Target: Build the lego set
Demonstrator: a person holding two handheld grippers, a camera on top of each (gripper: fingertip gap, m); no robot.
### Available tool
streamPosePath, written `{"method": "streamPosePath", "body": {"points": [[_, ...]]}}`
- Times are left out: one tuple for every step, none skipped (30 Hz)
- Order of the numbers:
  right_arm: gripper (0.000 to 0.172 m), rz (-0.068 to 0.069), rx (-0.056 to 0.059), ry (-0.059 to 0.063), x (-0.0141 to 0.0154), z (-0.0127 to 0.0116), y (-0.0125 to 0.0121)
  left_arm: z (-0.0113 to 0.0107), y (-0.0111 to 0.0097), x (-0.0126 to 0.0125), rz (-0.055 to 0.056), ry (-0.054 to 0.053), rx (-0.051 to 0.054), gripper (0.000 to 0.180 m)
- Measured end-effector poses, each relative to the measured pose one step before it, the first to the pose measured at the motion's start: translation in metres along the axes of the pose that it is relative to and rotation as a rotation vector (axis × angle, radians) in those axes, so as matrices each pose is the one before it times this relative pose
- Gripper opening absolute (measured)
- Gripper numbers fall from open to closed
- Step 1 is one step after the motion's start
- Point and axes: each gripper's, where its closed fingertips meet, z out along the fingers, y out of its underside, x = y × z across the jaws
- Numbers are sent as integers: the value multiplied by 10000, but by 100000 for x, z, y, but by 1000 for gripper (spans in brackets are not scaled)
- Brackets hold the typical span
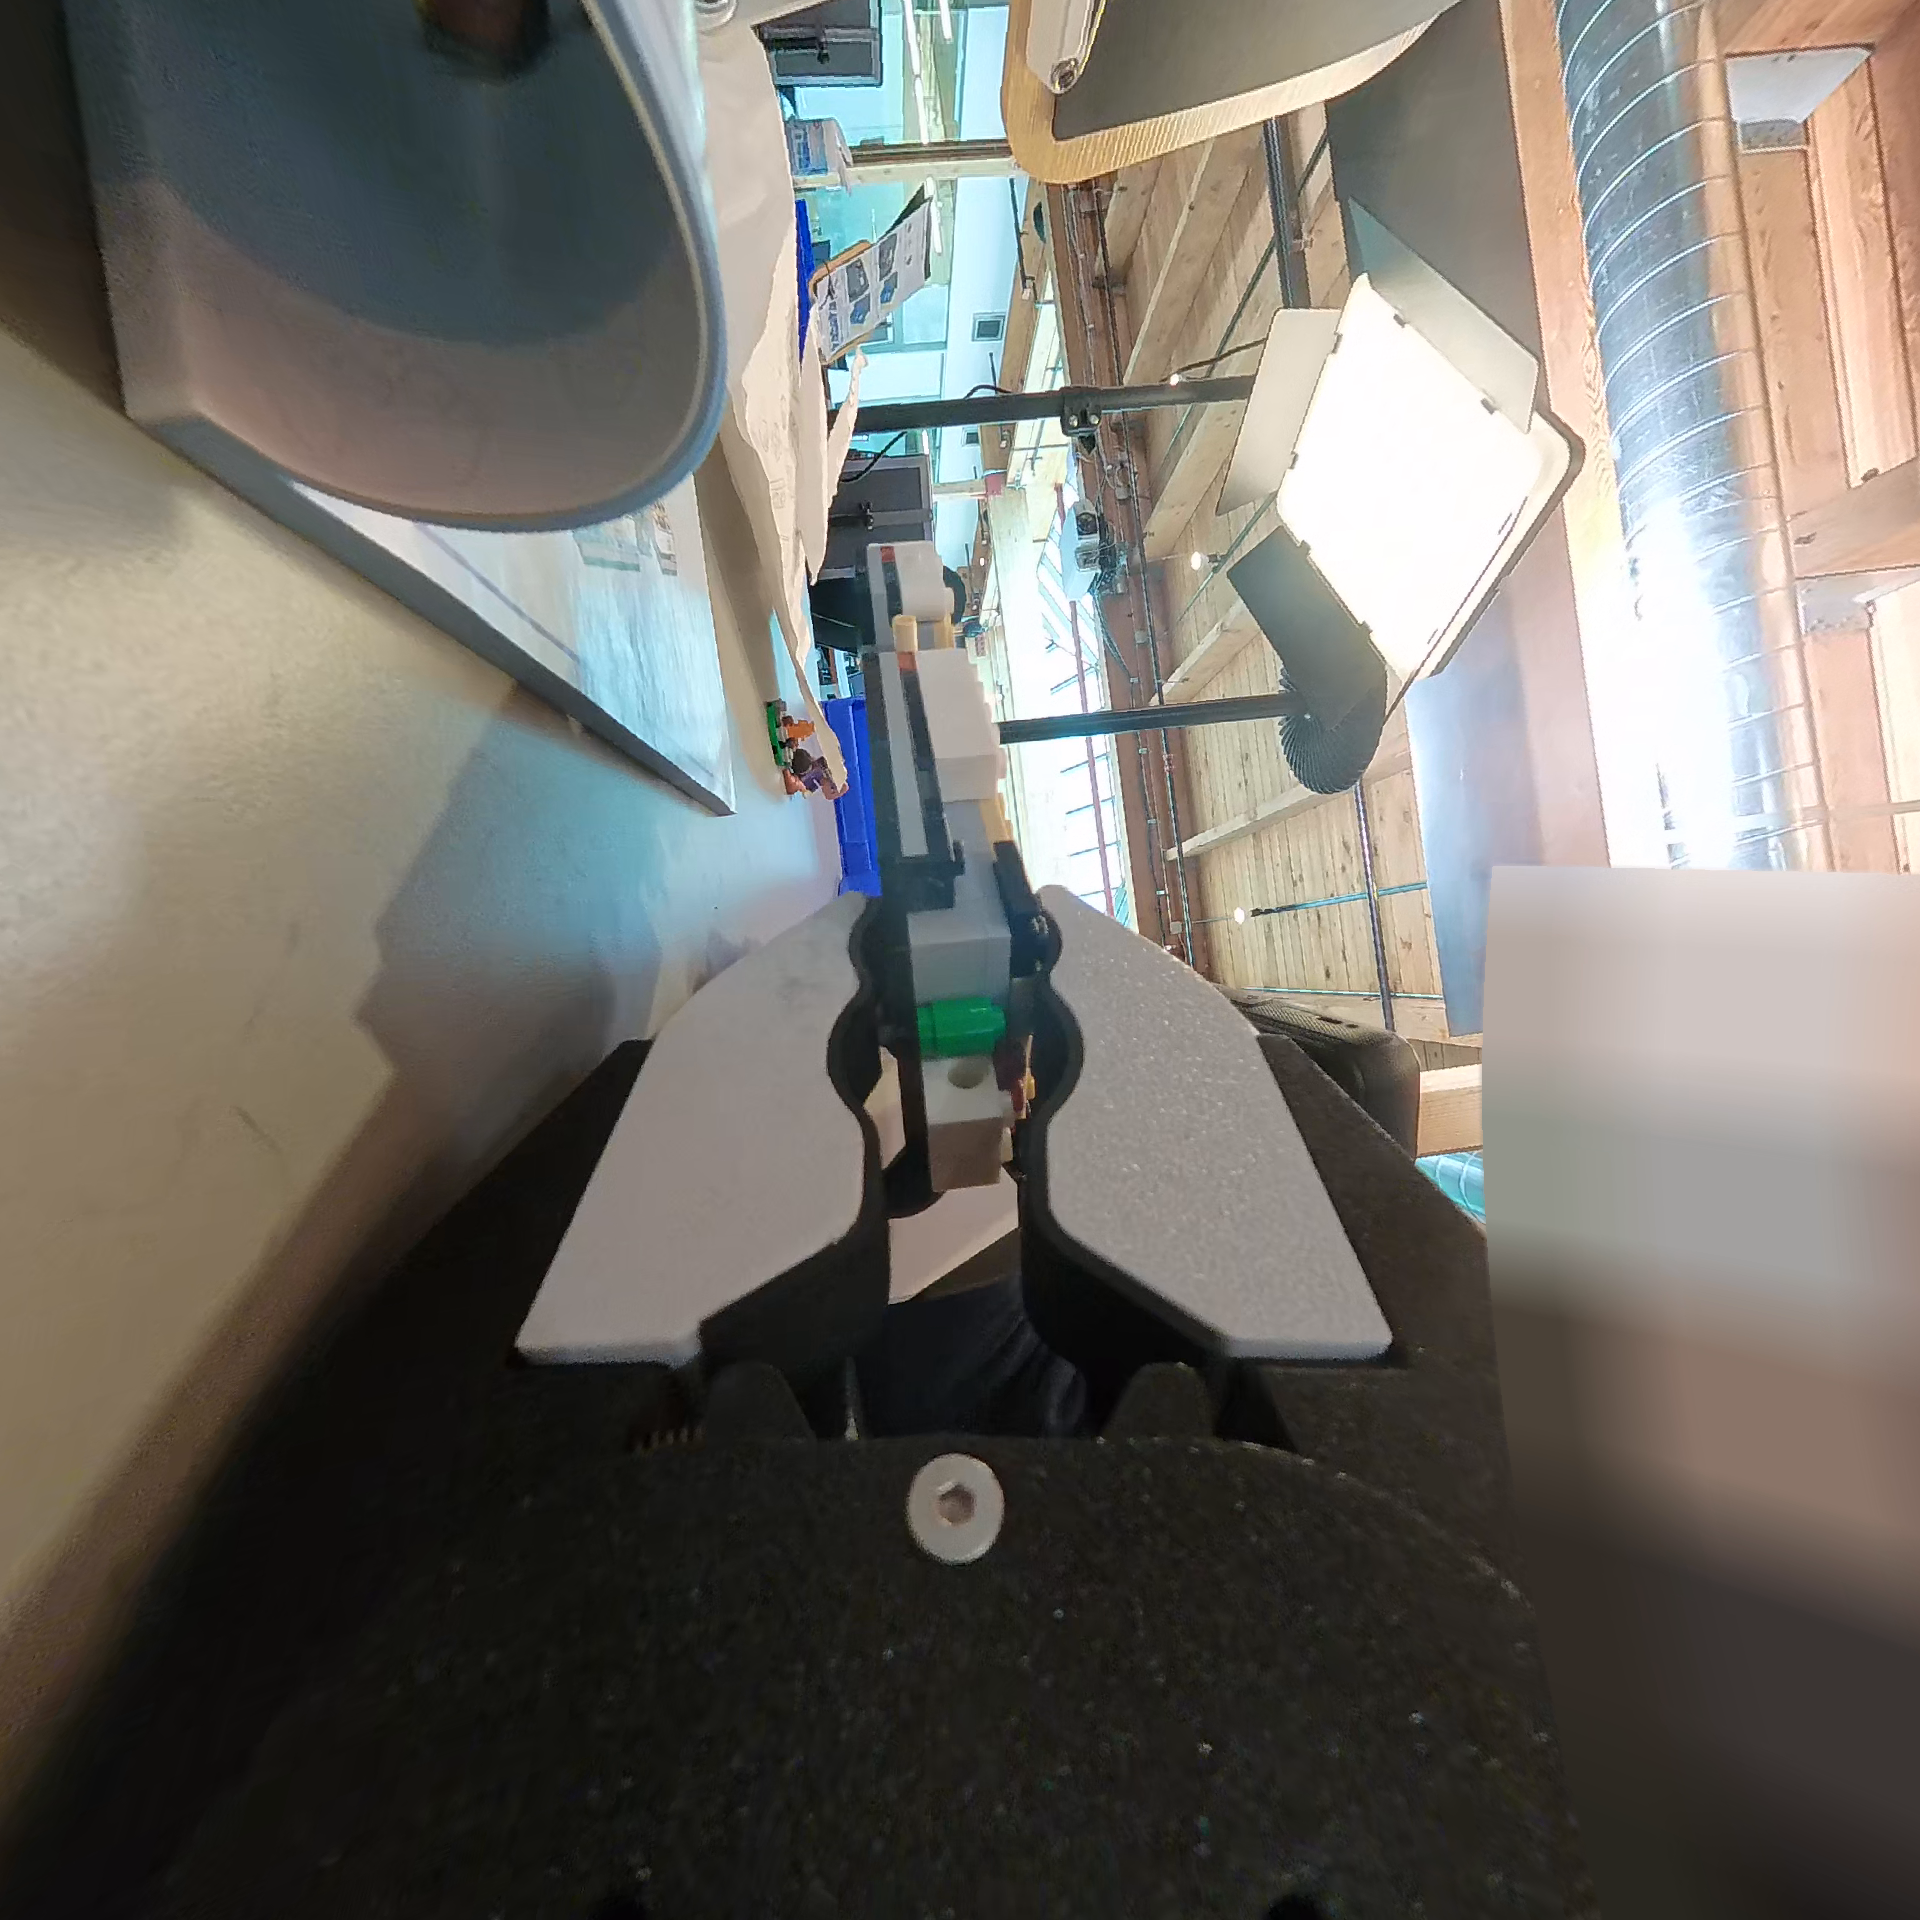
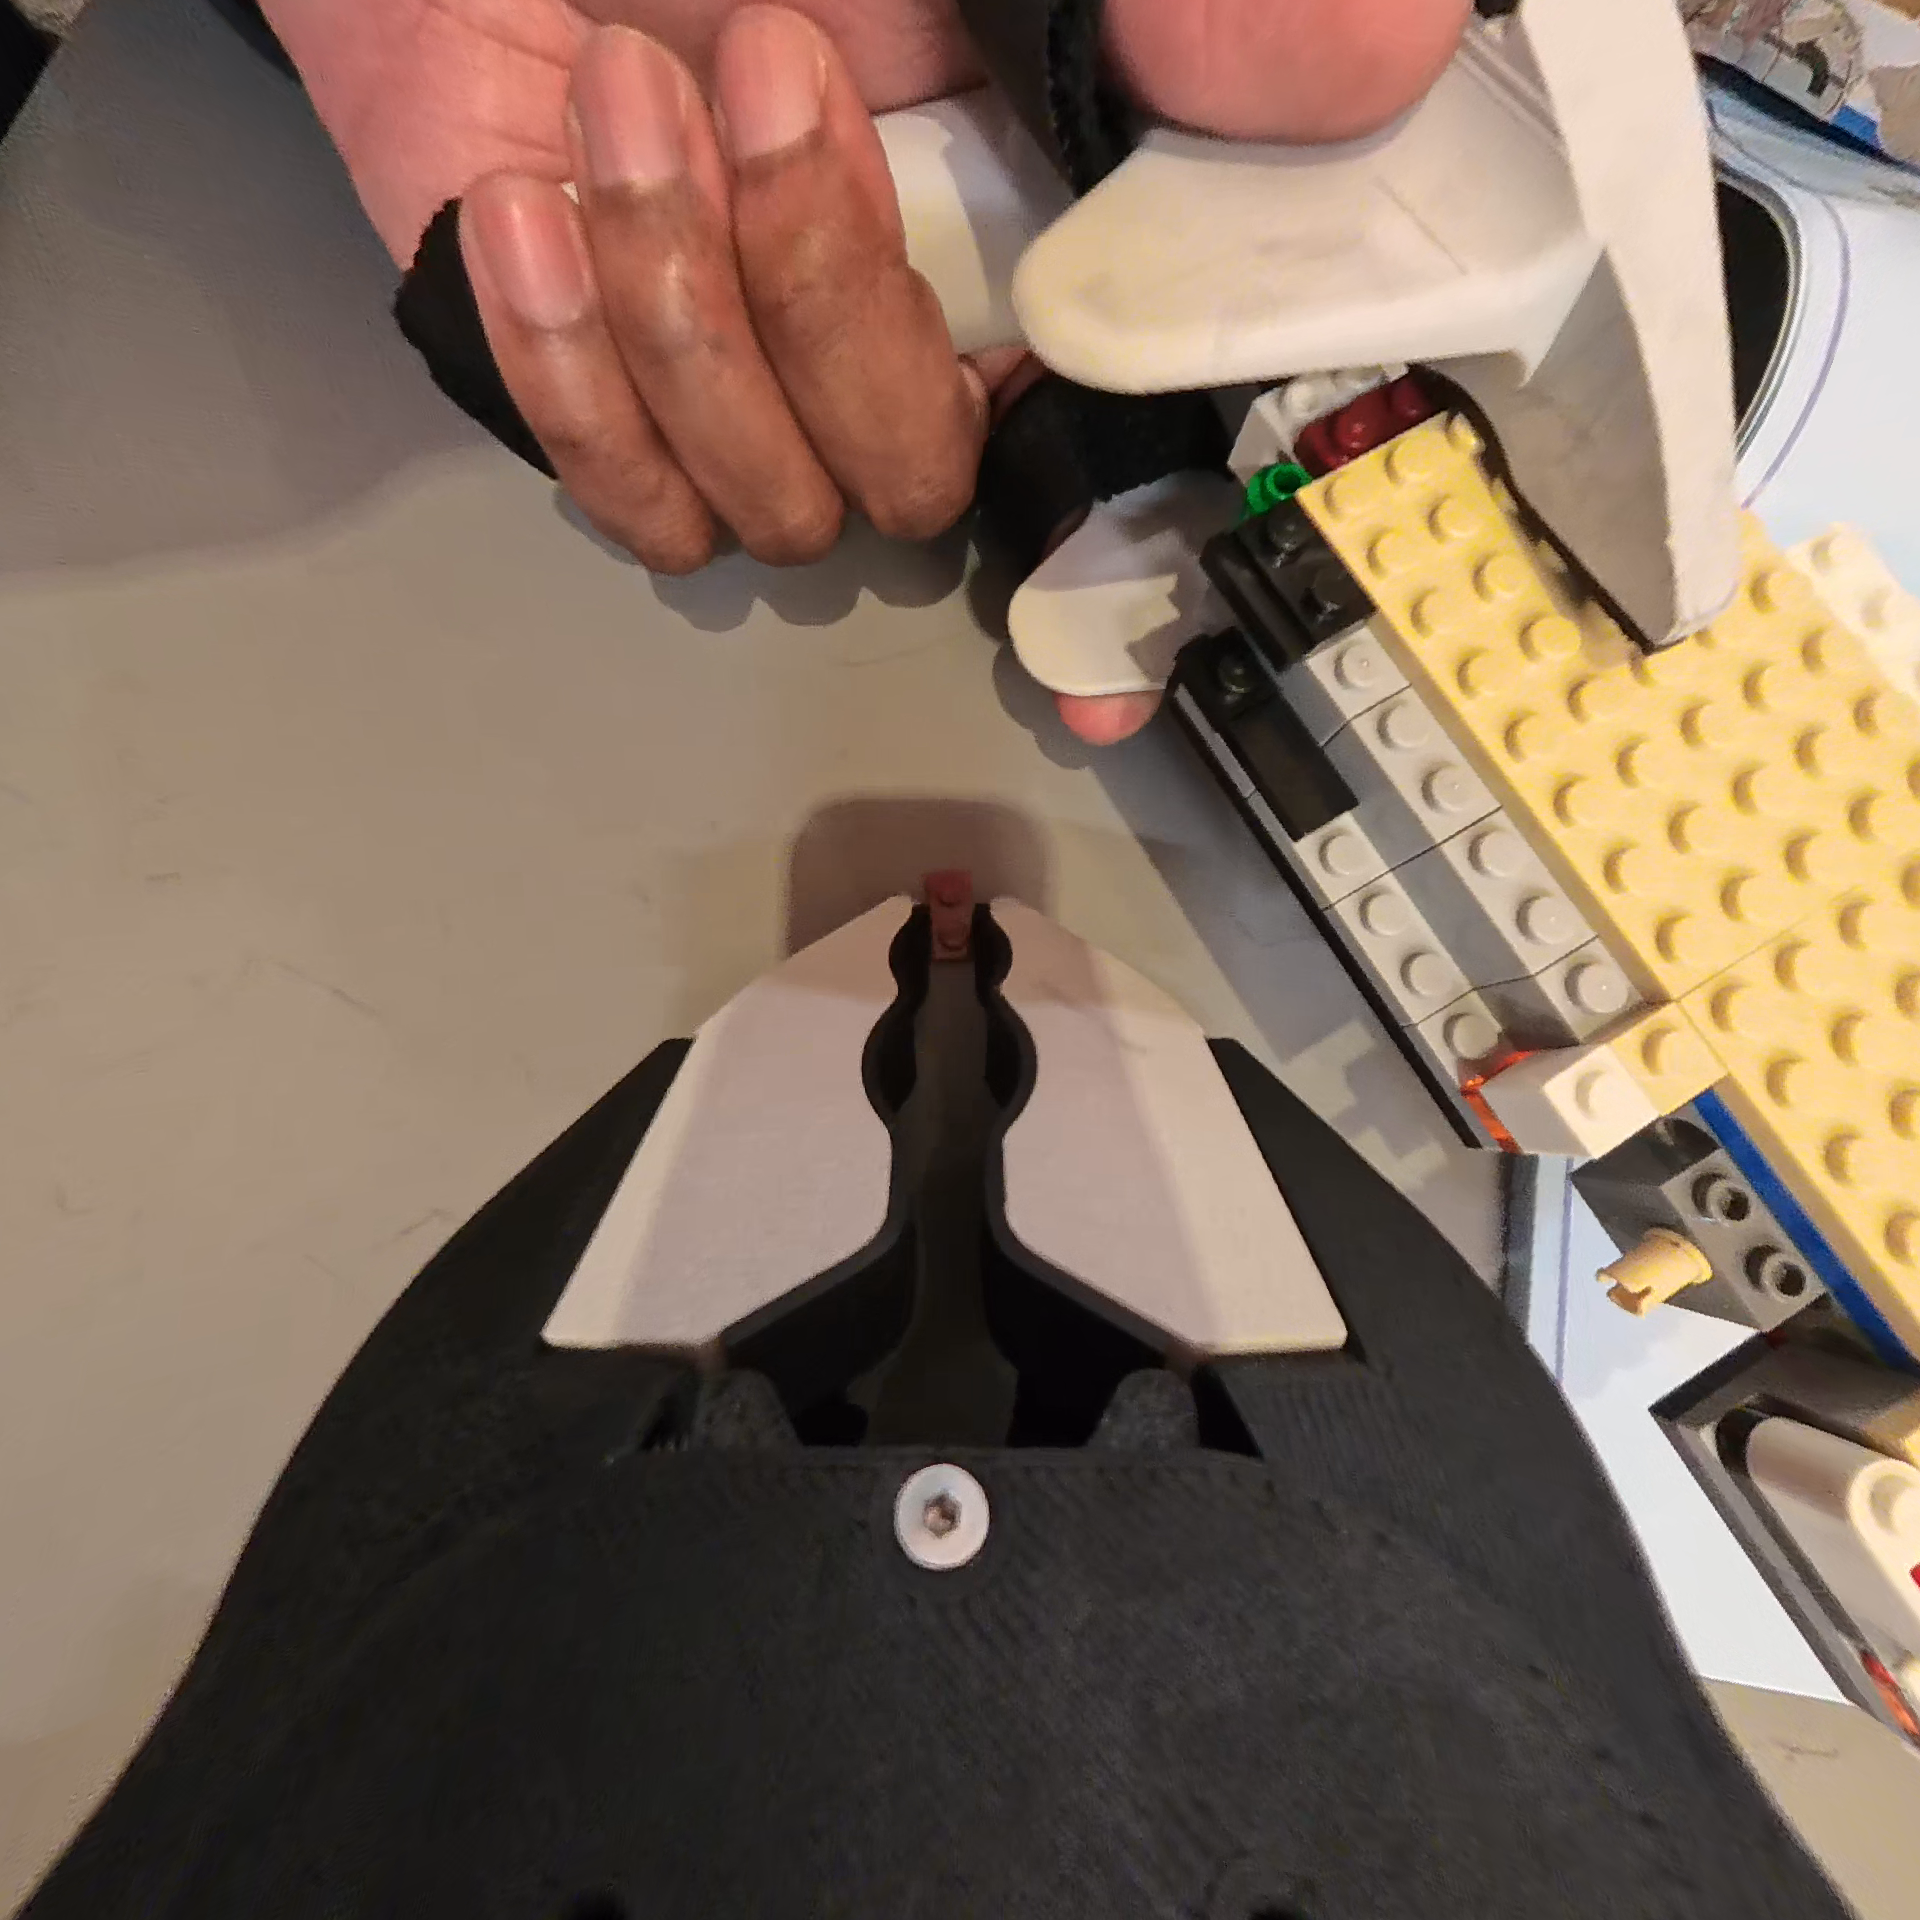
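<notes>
My left gripper (image 1: 961,914) is shut on a long brick-built model (image 1: 935,748) of grey, black, white and tan bricks with a green piece (image 1: 961,1023), and holds it off the table. The right wrist view shows the same model (image 2: 1558,727), tan studded plate on top, clamped between the left gripper's white fingers (image 2: 1299,260), which a hand (image 2: 675,312) holds. My right gripper (image 2: 951,914) is shut on a small dark red brick piece (image 2: 949,891) at its fingertips, just above the grey table (image 2: 312,831) and left of the model.
A dark grey brick with a tan pin (image 2: 1714,1236) and other brick parts (image 2: 1818,1507) lie on a white sheet at the right. A grey tray (image 1: 416,312), a blue bin (image 1: 852,790), small brick figures (image 1: 800,748) and crumpled paper (image 1: 779,416) lie farther off. The tips of one gripper are about 9 cm away from the tips of the other.
</notes>
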Motion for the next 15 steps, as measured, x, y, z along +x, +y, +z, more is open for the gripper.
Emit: {"method": "streamPosePath", "body": {"points": [[8,-34,-1,-37,-84,-16,14,11,23,-21,-10,-20,-15,25],[8,-33,-5,-43,-80,-37,24,3,35,-39,-14,-21,-23,25],[8,-45,-22,-29,-83,-77,32,10,36,-31,-22,-17,-26,25],[8,-84,-42,23,-17,-159,25,8,39,-25,-27,-9,-19,25],[8,-114,-21,49,-6,-265,-68,0,25,-15,-28,-3,-13,25],[8,-121,43,36,-44,-388,-239,0,25,-13,-26,-1,-13,25],[8,-115,107,36,-32,-484,-379,2,22,-16,-24,-2,-10,25],[8,-112,146,82,46,-548,-485,7,28,-9,-25,-4,-9,25],[8,-109,160,157,174,-571,-534,9,38,-21,-12,-5,-18,25],[8,-99,145,192,236,-556,-533,30,62,-8,-7,-6,-27,25],[8,-91,128,207,283,-490,-519,31,61,0,-10,-2,-26,25],[7,-91,99,227,350,-395,-464,36,80,-2,-12,2,-26,25],[7,-95,42,247,400,-262,-369,40,86,-16,-12,1,-33,25],[7,-99,-10,234,421,-148,-264,28,80,-7,-13,-2,-24,26],[7,-94,-37,188,353,-56,-177,21,62,-7,-14,4,-15,26]]}}
